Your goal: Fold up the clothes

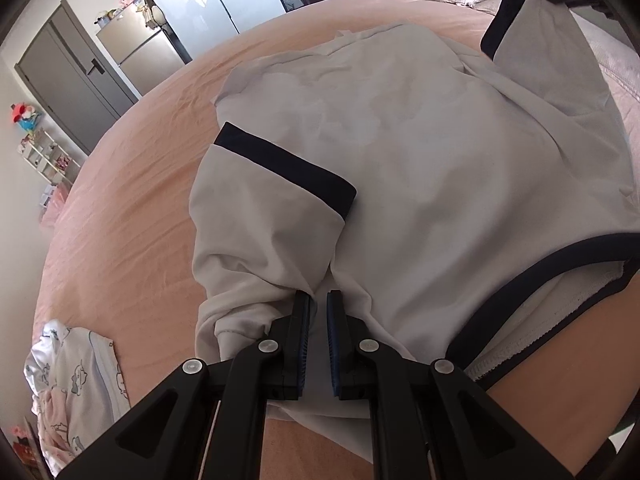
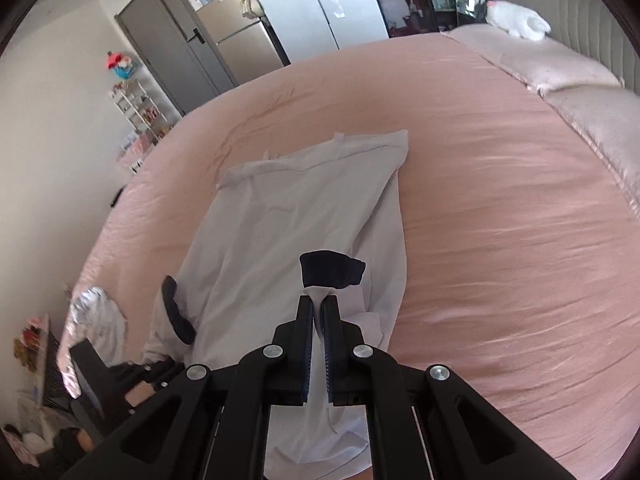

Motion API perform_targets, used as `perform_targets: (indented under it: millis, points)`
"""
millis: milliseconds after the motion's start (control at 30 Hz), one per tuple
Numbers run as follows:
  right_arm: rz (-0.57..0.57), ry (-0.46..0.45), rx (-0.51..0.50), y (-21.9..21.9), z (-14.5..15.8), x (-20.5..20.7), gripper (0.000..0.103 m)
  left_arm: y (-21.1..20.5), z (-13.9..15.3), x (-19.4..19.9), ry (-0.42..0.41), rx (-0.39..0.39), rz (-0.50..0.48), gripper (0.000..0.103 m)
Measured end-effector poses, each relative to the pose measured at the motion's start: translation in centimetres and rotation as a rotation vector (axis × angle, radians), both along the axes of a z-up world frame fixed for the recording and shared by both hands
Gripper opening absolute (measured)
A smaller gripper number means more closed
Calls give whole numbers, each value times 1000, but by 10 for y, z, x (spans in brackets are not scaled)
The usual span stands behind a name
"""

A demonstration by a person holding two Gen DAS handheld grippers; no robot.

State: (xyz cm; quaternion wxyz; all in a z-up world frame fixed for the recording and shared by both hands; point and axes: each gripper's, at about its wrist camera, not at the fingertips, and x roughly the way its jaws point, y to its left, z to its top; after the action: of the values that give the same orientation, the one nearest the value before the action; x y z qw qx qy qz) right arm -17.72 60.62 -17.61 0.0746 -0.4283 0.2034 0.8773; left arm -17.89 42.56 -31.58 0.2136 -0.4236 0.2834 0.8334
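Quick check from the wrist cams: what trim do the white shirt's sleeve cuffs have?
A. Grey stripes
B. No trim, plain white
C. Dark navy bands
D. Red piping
C: the white shirt on the pink bed sheet has a dark navy band on the near sleeve cuff, and the far sleeve cuff and the neckline show the same dark edging.

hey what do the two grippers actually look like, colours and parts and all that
Both look alike. The left gripper and the right gripper are matte black plastic, each with two straight, flat jaws lined with ribbed blue pads. Angled black linkage arms with triangular cutouts carry them, joined by round silver pivot screws. No cables, markings or sleeves show.
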Motion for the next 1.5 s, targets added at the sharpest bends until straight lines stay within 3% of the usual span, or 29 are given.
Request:
perform_targets:
  millis: [100, 300, 667, 833, 900, 933, 967, 1033, 1067, 1100, 1167, 1300, 1500]
  points:
    - [71, -74, 59, -31, -11, -13, 3, -2, 1, -2, -8, 14, 5, 8]
    - [212, -124, 80, -84, -36, -21, 3, -4, 2, -4, -18, 37, 16, 8]
    - [205, -236, -44, -101, -92, -27, 4, -10, 9, -8, -93, 97, 50, 8]
    - [198, -258, -84, -92, -87, -12, 4, -13, 26, 0, -118, 138, 33, 9]
    - [222, -217, -62, -96, -69, -1, 12, -14, 41, 9, -103, 177, -10, 10]
    - [234, -196, -51, -98, -59, 4, 32, -13, 49, 15, -84, 193, -34, 10]
    - [240, -171, -41, -100, -50, 10, 61, -13, 57, 20, -62, 201, -54, 11]
    - [251, -106, -24, -103, -29, 25, 81, -14, 73, 32, -27, 204, -99, 21]
    - [256, -77, -10, -105, -19, 34, 81, -15, 78, 37, -12, 199, -120, 35]
    - [260, -59, 7, -107, -10, 41, 81, -17, 84, 42, 7, 187, -140, 61]
    - [259, -45, 78, -112, 5, 55, 81, -23, 93, 51, 56, 164, -179, 86]
    - [268, -33, 278, -116, 23, 79, 81, -43, 105, 60, 133, 145, -237, 86]
    - [280, -64, 499, -110, 20, 105, 81, -63, 101, 67, 202, 30, -295, 86]
